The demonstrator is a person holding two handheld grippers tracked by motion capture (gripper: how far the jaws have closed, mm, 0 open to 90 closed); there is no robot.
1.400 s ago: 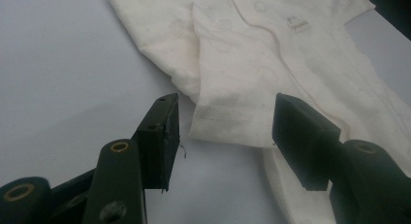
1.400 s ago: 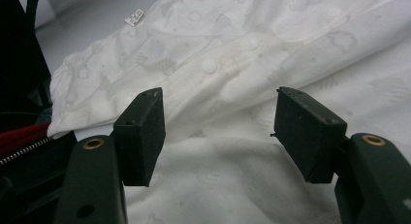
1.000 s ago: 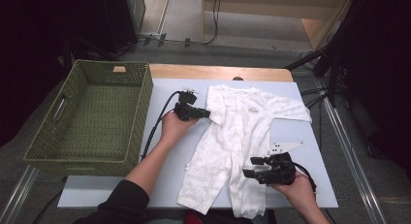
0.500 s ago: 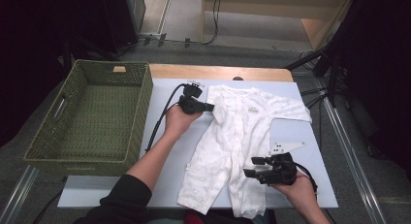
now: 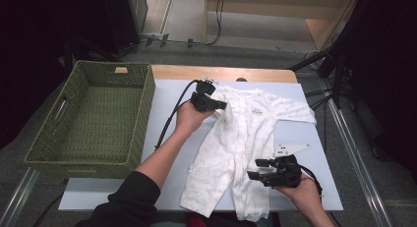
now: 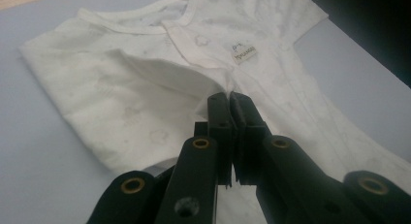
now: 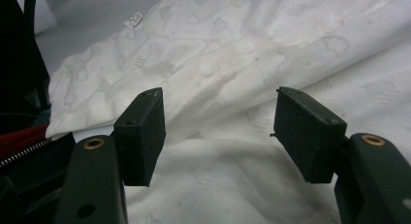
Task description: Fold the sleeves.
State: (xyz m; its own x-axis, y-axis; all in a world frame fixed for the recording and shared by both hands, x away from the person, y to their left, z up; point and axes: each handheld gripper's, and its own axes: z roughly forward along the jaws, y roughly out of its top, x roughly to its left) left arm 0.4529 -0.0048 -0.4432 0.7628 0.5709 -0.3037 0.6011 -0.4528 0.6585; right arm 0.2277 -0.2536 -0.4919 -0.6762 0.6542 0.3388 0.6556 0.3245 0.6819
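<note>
Wicker fills the far left of the high view: a green woven basket sits on the table, well apart from the garment. Just right of it, the left gripper has its jaws pressed together on a fold of the white baby romper, pinching the cloth near the sleeve and front placket; the left gripper view shows the fabric bunched and pulled up into the closed tips, with a small label on the chest beyond. Its cable trails back across the table toward the basket. The romper lies spread on its back across the middle of the table, neck toward the far edge, legs toward the person. Farther right, the right gripper sits low over the romper's right leg, jaws standing wide apart with nothing clamped; in the right gripper view its tips hover above the snap-buttoned cloth.
</note>
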